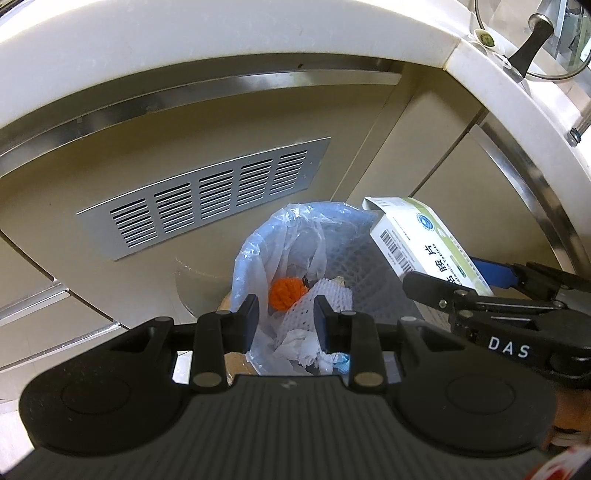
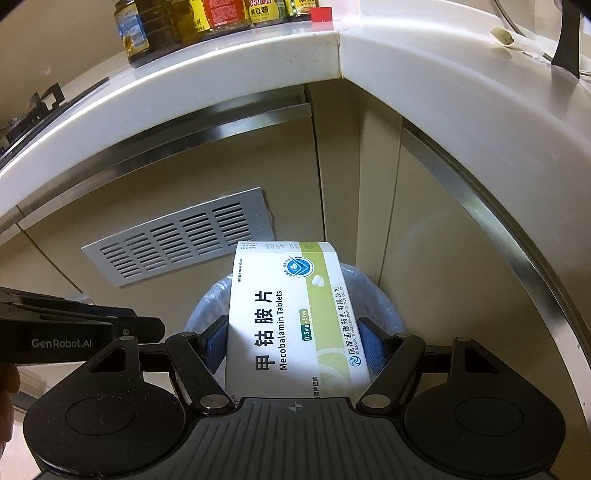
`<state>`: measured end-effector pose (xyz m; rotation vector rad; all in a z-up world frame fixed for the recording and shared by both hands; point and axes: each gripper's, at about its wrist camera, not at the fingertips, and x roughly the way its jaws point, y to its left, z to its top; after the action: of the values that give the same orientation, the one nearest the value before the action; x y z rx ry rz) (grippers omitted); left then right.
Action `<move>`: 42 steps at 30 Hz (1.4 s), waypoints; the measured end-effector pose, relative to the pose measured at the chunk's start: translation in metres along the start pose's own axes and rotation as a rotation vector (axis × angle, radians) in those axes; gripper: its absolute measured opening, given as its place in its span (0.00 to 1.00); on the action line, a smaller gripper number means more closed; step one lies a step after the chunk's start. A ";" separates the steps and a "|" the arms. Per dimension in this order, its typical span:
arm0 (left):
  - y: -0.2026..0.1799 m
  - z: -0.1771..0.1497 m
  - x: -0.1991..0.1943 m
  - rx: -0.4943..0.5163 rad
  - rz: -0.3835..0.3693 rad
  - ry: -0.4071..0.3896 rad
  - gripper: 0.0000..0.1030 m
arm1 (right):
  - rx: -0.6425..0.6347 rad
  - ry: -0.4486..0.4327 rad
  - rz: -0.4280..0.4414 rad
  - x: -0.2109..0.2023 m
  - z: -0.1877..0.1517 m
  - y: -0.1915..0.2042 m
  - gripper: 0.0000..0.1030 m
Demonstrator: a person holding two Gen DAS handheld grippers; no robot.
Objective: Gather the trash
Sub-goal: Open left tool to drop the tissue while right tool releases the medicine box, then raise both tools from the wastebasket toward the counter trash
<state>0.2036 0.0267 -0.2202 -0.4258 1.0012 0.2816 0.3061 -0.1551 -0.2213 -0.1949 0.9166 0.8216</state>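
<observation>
A trash bin (image 1: 354,258) lined with a pale blue plastic bag stands on the floor against the cabinet. It holds an orange knitted ball (image 1: 286,295), white foam netting and crumpled paper. My left gripper (image 1: 286,314) hovers over the bin, jaws apart and empty. My right gripper (image 2: 295,339) is shut on a white and green Mecobalamin tablet box (image 2: 291,317) and holds it over the bin (image 2: 384,299). The box also shows in the left wrist view (image 1: 424,243), at the bin's right rim, with its top flap open.
A metal vent grille (image 1: 207,199) is set in the cabinet door behind the bin. The white countertop edge (image 2: 221,74) overhangs above, with oil and sauce bottles (image 2: 192,22) on it. A glass pot lid (image 1: 532,40) lies on the counter to the right.
</observation>
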 end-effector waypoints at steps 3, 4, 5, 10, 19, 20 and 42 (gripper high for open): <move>0.000 0.000 0.000 -0.001 -0.002 -0.001 0.27 | 0.005 -0.002 -0.001 0.002 0.001 0.000 0.70; 0.000 0.000 0.000 0.000 -0.002 0.000 0.27 | 0.007 -0.004 0.000 0.002 0.001 0.000 0.70; 0.001 0.000 -0.001 0.001 -0.002 -0.001 0.27 | 0.007 -0.006 0.000 0.002 0.001 0.000 0.70; 0.001 0.002 0.000 -0.001 0.000 0.000 0.27 | 0.009 -0.012 0.005 0.005 0.002 0.000 0.70; 0.000 0.001 0.003 0.001 0.003 0.004 0.27 | 0.026 -0.033 0.020 0.010 0.000 -0.005 0.73; 0.000 0.001 0.003 0.001 0.003 0.004 0.27 | 0.027 -0.029 0.016 0.009 -0.001 -0.005 0.73; -0.024 0.027 -0.082 0.091 -0.081 -0.134 0.27 | 0.028 -0.179 0.012 -0.101 0.028 0.020 0.73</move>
<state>0.1915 0.0158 -0.1320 -0.3590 0.8596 0.1883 0.2753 -0.1834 -0.1232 -0.0893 0.7608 0.8233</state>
